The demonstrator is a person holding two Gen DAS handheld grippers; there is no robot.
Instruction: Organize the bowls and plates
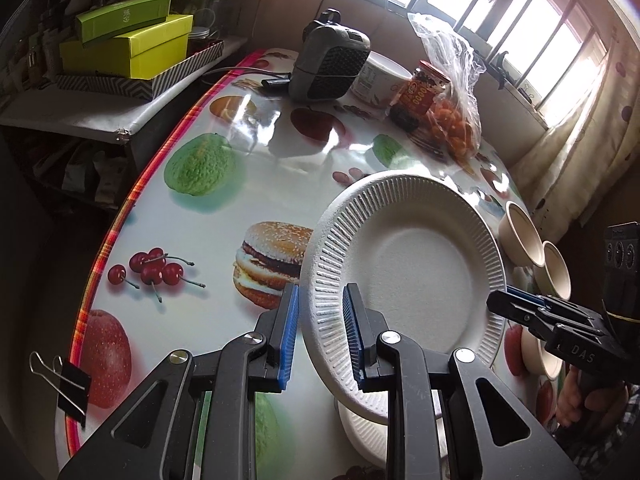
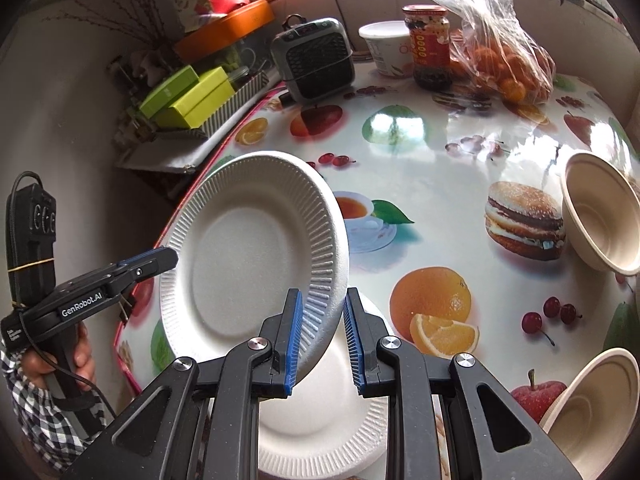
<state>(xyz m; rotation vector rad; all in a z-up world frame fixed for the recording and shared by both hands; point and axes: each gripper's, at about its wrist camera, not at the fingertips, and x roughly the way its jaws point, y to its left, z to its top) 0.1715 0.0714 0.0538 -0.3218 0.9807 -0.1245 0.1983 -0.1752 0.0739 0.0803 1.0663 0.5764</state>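
Observation:
A white paper plate [image 1: 420, 264] [image 2: 248, 256] hangs tilted above the fruit-print table [image 1: 200, 240], held at opposite rims. My left gripper [image 1: 320, 292] [image 2: 174, 258] is shut on its ribbed left rim. My right gripper [image 2: 322, 294] [image 1: 496, 300] is shut on the other rim. A second white plate [image 2: 320, 420] [image 1: 360, 432] lies on the table right below, partly hidden by the fingers. Beige bowls stand to the right: one [image 2: 600, 216] [image 1: 520, 236] further back, one [image 2: 592, 408] near the front, and in the left wrist view another [image 1: 556, 276] beside the far one.
At the back of the table stand a grey fan [image 1: 328, 64], a white tub [image 1: 380, 76], a red-labelled jar [image 1: 416, 96] and a plastic bag of oranges [image 1: 452, 124]. Green boxes [image 1: 128, 44] sit on a side shelf. A binder clip [image 1: 68, 384] grips the table's left edge.

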